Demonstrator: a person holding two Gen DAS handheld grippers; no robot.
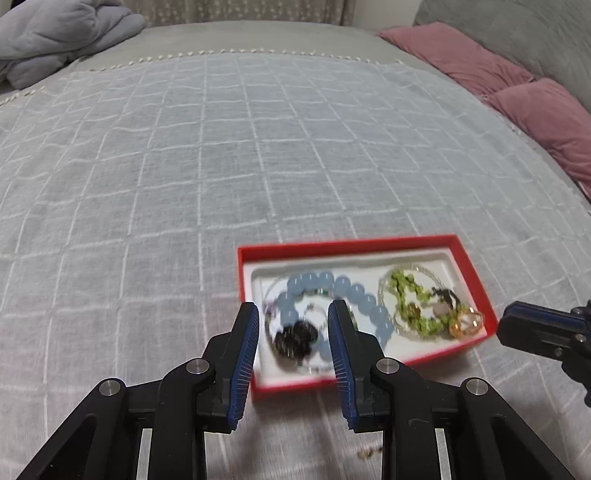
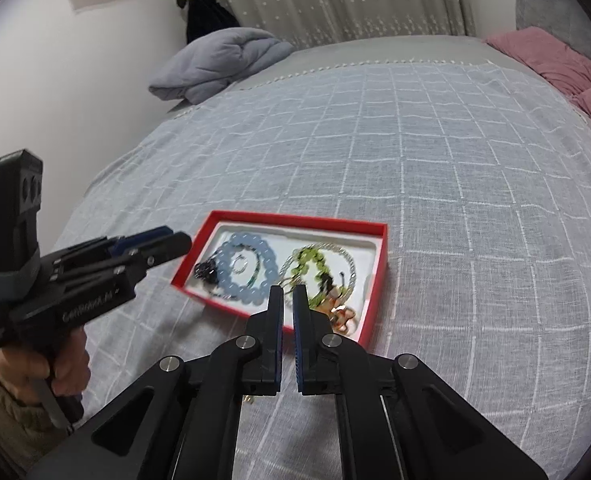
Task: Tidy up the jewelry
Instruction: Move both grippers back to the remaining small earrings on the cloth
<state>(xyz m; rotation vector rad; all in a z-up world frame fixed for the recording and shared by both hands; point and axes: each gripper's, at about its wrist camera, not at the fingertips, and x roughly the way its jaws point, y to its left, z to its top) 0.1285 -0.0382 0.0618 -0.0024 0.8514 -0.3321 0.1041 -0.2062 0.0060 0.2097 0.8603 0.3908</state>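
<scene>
A red jewelry box [image 1: 351,245] with a white liner lies on the bed; it also shows in the right wrist view [image 2: 295,218]. In it lie a pale blue bead bracelet [image 1: 359,292] [image 2: 231,250], a green bead bracelet [image 1: 405,290] [image 2: 313,258], a dark bead piece [image 1: 295,338] [image 2: 205,270] and an amber piece [image 1: 467,322] [image 2: 345,316]. My left gripper [image 1: 293,310] is open and empty, over the box's left part. My right gripper [image 2: 288,292] is nearly shut, a narrow gap between its pads, empty, at the box's near edge; it also shows in the left wrist view [image 1: 543,326].
The bed has a grey checked cover [image 1: 215,160]. A folded grey blanket [image 1: 51,32] lies at the far left, pink pillows [image 1: 535,100] along the right. A small gold bit [image 1: 369,453] lies on the cover near the left gripper.
</scene>
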